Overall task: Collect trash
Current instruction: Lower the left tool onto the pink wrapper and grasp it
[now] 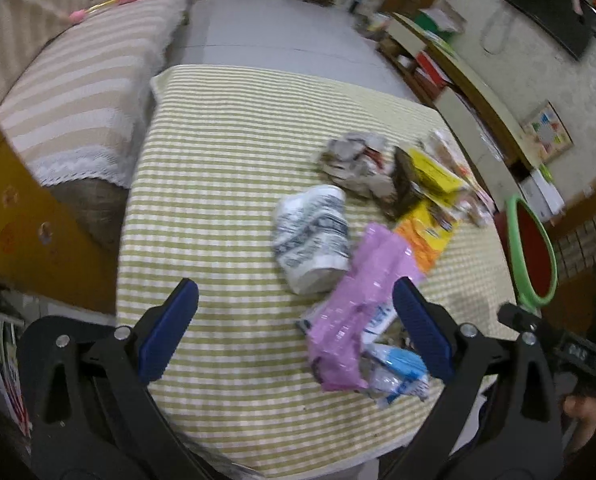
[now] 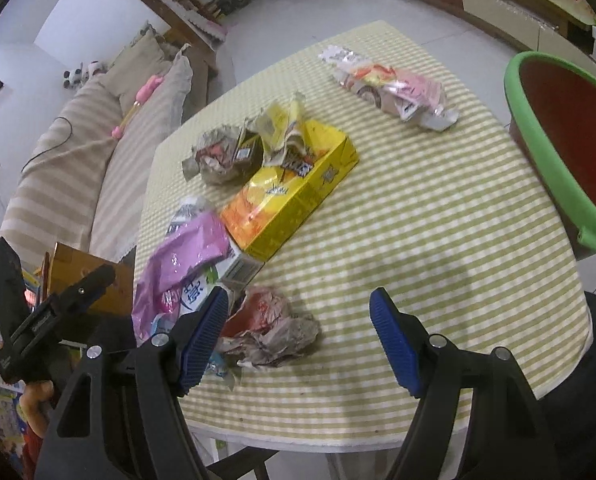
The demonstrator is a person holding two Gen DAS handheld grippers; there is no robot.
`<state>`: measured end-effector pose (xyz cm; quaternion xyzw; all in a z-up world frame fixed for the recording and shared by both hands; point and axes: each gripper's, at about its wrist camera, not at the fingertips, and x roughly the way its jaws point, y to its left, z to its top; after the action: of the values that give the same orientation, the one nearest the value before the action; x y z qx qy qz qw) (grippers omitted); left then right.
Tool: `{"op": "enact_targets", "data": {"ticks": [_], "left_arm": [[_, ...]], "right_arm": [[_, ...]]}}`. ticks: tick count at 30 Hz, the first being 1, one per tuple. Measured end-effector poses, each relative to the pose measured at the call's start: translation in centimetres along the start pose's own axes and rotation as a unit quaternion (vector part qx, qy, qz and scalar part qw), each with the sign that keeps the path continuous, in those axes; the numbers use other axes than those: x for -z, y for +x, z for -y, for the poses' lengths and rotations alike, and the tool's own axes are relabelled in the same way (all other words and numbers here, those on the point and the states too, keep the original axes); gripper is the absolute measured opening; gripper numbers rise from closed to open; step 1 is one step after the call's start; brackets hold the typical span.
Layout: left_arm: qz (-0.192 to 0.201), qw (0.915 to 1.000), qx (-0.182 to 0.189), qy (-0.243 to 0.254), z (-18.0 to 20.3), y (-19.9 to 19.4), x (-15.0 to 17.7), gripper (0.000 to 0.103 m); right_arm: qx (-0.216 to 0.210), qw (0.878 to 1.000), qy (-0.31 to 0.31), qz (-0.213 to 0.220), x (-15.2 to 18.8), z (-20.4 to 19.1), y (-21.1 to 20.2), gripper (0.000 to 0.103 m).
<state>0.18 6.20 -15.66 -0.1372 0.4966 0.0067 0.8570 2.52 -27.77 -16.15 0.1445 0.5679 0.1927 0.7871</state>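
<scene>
Bin point(image 2: 538, 128) at table edge point(image 2: 554, 216), fingers point(image 2: 394, 340) spread

Both wrist cameras look down and forward from the near edge of the striped table point(image 1: 226, 152), close above it. The left view faces the table's left half and the sofa point(image 1: 78, 92) beyond; the right view faces its middle and right. Both share the yellow box point(image 2: 294, 192) and purple wrapper point(image 1: 358, 308).

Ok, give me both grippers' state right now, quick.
Left gripper: open, holding nothing, above the striped tablecloth.
Right gripper: open, holding nothing, crumpled wrapper lying between its fingers.
</scene>
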Motion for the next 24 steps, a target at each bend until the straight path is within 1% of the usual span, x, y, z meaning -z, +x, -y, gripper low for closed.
{"op": "enact_targets", "data": {"ticks": [1, 2, 3, 4, 5, 6, 7, 8, 9, 10, 11, 13, 16, 20, 24], "left_arm": [[-0.005, 0.9999, 0.006, 0.009, 0.4, 0.2, 0.1, 0.094], [-0.01, 0.9998, 0.012, 0.016, 0.8, 0.5, 0.3, 0.091], [-0.017, 0.9995, 0.018, 0.021, 1.2, 0.8, 0.4, 0.085], [-0.024, 0.9991, 0.022, 0.025, 1.4, 1.2, 0.5, 0.081], [-0.032, 0.9988, 0.025, 0.029, 1.6, 1.7, 0.6, 0.076], [-0.038, 0.9984, 0.027, 0.031, 1.8, 2.3, 0.6, 0.072], [-0.048, 0.9979, 0.03, 0.031, 1.9, 3.0, 0.7, 0.066], [-0.055, 0.9976, 0.031, 0.029, 1.9, 3.3, 0.8, 0.055], [-0.066, 0.9969, 0.034, 0.026, 2.0, 4.0, 0.9, 0.039], [-0.073, 0.9964, 0.035, 0.024, 2.0, 4.5, 1.0, 0.034], [-0.079, 0.996, 0.036, 0.019, 1.9, 4.8, 1.1, 0.034], [-0.077, 0.9963, 0.038, 0.01, 1.7, 4.6, 1.2, 0.033], [-0.058, 0.998, 0.025, 0.006, 1.1, 3.1, 1.0, 0.033], [-0.042, 0.9989, 0.02, -0.01, -0.5, 1.3, 0.9, 0.033], [-0.041, 0.999, -0.009, -0.016, -2.3, 0.5, 1.4, 0.033]], "right_arm": [[0.003, 1.0, 0.001, -0.001, 0.0, 0.0, 0.1, 0.071], [0.006, 1.0, 0.001, -0.002, 0.0, 0.0, 0.1, 0.071], [0.008, 1.0, 0.002, -0.002, -0.1, 0.1, 0.1, 0.071], [0.009, 1.0, 0.003, -0.001, -0.1, 0.0, 0.0, 0.071], [0.01, 1.0, 0.005, 0.001, -0.2, 0.1, -0.1, 0.071], [0.009, 1.0, 0.007, 0.003, -0.2, 0.1, -0.2, 0.071], [0.009, 1.0, 0.008, 0.005, -0.2, 0.1, -0.3, 0.071], [0.009, 1.0, 0.008, 0.006, -0.2, 0.2, -0.3, 0.071], [0.01, 1.0, 0.008, 0.006, -0.2, 0.2, -0.4, 0.071], [0.01, 1.0, 0.008, 0.005, -0.2, 0.2, -0.4, 0.071], [0.01, 1.0, 0.007, 0.005, -0.2, 0.2, -0.4, 0.071], [0.009, 1.0, 0.007, 0.005, -0.3, 0.2, -0.5, 0.071], [0.006, 1.0, 0.009, 0.006, -0.4, 0.3, -0.3, 0.071], [-0.001, 1.0, 0.009, 0.005, -0.9, 0.0, -0.2, 0.071], [-0.008, 1.0, 0.001, 0.006, -1.4, -0.9, 0.1, 0.071]]}}
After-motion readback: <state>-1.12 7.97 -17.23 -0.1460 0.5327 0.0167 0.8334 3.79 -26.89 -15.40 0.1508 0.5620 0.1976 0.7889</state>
